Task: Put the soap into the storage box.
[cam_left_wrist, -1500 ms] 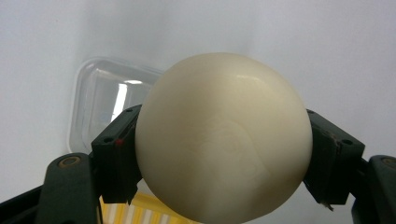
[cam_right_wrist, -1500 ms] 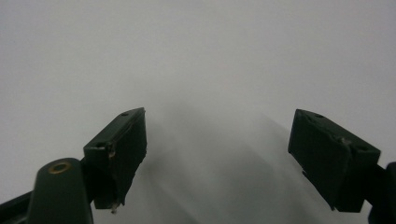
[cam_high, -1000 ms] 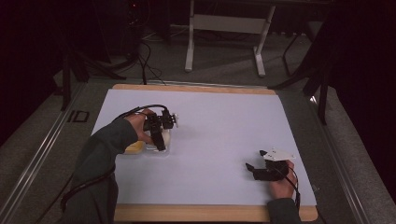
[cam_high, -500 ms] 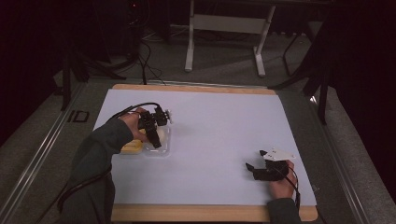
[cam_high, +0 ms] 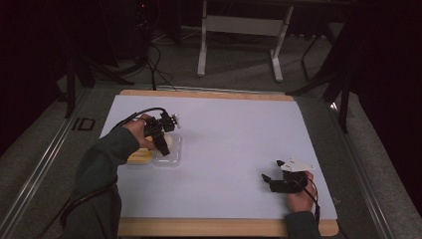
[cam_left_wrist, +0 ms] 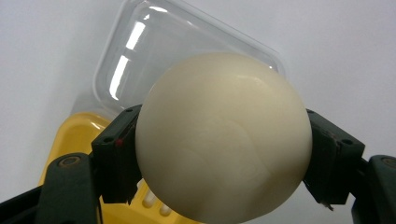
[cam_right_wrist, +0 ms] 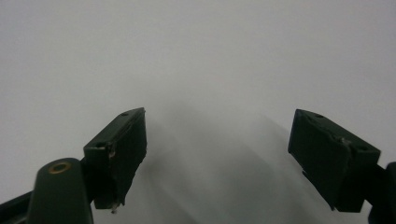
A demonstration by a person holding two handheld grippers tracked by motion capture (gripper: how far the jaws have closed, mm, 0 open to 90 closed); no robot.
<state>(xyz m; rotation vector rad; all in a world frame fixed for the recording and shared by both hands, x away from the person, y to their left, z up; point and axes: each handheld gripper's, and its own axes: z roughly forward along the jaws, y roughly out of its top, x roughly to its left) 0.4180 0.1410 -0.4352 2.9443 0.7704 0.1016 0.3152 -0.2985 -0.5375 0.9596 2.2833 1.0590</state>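
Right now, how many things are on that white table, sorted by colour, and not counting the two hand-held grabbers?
Cream-white: 1, the egg-like ball clamped in the left gripper.
Yellow: 1, the tray, partly under the hand.
Clear: 1, the plastic lid joined to the tray.
Total: 3.

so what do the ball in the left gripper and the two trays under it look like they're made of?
Ball: cream, smooth, soft sheen; looks like hard plastic or rubber, can't tell which. Left gripper is clamped on its sides.
Clear tray: thin transparent plastic; glossy streaks, table showing through.
Yellow tray: opaque moulded plastic, glossy, rounded rim.
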